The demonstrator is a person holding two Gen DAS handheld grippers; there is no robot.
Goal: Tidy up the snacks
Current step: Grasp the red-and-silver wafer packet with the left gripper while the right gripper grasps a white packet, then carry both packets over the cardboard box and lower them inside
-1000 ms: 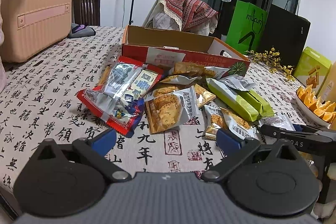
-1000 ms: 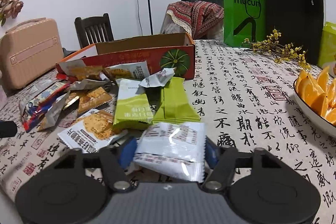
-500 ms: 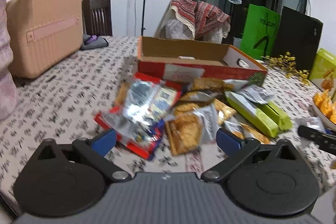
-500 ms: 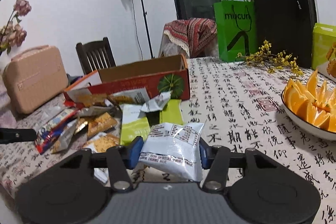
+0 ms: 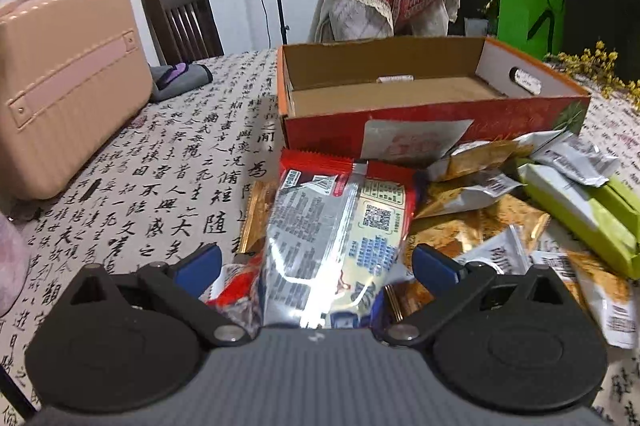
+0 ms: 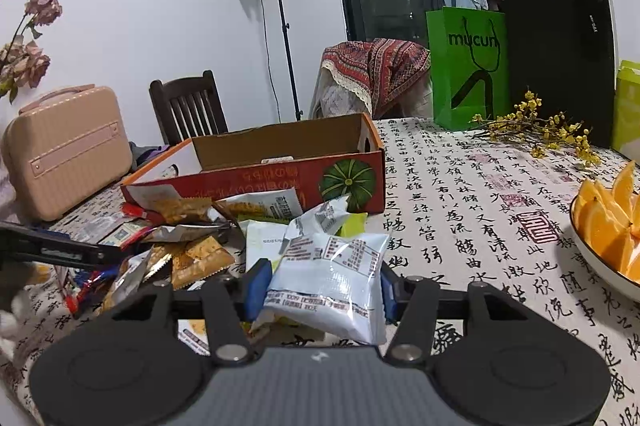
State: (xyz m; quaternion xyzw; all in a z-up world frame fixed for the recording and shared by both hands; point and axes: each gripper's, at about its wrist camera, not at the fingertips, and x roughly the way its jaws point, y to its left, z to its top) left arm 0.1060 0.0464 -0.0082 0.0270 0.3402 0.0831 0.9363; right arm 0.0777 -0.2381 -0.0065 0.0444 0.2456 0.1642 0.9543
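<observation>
Several snack packets lie in a heap on the tablecloth in front of an open red cardboard box. My left gripper is open, low over the heap. A red and silver packet lies between its blue pads without being pinched. In the right wrist view my right gripper is shut on a white snack packet, held just above the table. The box stands beyond it, the heap to its left. One black finger of the left gripper reaches in from the left edge.
A pink hard case stands at the left. A bowl of orange slices sits at the right table edge. Green bag, black bag and yellow flower sprigs line the far side. Two chairs stand behind the table.
My left gripper moved forward into the heap, so the red and silver packet now lies between its fingers. My right gripper closed on the white packet and lifted it slightly.
</observation>
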